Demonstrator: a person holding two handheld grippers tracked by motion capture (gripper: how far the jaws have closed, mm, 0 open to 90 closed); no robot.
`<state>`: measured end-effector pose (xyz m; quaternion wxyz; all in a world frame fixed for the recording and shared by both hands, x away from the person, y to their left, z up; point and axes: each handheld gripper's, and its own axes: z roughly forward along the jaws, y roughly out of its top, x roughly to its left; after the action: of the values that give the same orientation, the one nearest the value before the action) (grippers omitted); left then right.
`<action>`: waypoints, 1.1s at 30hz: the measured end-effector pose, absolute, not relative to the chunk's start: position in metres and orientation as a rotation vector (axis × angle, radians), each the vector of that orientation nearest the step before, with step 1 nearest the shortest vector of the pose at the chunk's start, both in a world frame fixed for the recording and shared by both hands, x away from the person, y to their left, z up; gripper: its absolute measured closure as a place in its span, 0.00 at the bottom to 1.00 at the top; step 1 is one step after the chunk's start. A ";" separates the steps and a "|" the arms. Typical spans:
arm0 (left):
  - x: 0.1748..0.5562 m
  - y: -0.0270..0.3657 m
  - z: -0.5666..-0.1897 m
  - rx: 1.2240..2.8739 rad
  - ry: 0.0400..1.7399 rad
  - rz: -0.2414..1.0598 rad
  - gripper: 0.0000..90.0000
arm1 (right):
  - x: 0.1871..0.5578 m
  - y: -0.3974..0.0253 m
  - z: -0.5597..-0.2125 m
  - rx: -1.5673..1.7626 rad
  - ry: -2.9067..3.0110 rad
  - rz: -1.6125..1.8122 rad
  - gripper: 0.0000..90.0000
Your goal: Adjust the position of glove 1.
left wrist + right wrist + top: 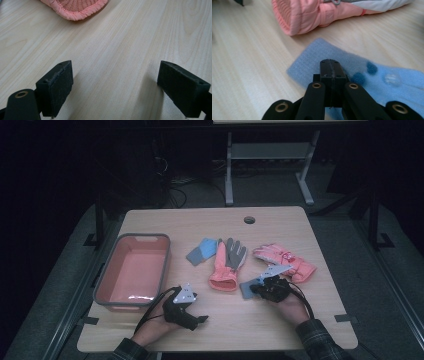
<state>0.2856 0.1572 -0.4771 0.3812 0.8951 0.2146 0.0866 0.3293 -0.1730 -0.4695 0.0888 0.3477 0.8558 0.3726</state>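
Left gripper [199, 319] sits low at the near left of the table [280, 325], held in the person's left hand [159, 324]. In the left gripper view its fingers [56, 87] are spread wide, with bare wood between them and nothing held. A pink knitted cuff [76, 7] lies well ahead of them at the top edge of that view.

Right gripper [256, 287] is at near centre-right, in the right hand [291, 307]. In the right gripper view its fingers [331, 75] are pressed together over the near end of a blue glove [317, 60], which lies flat on the table. Whether they pinch the fabric or only rest above it, I cannot tell. The blue glove carries dark blue dots and one pale dot on its lighter part. In the high view its grey-blue cuff end [246, 289] shows just left of the right gripper.

Just beyond it lies a pink-and-grey glove [227, 262], cuff toward the person. To the right of that is a pink glove [285, 260], touching or just beside the right gripper. To the left is a second blue glove [201, 251].

A pink tub [102, 287] with a grey rim stands at the left side of the table, beside the left gripper.
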 end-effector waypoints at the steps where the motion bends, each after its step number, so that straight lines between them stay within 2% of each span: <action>1: 0.286 0.157 -0.477 2.284 0.548 0.221 0.14 | 0.328 -0.173 -0.470 1.037 2.547 1.114 1.00; 33: 0.285 0.158 -0.477 2.288 0.544 0.222 0.14 | 0.281 -0.160 -0.469 0.878 2.682 1.167 1.00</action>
<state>0.2852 0.1584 -0.4768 0.3798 0.8960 0.2131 0.0868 0.2815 -0.1602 -0.4686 0.0439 0.2872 0.8774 0.3817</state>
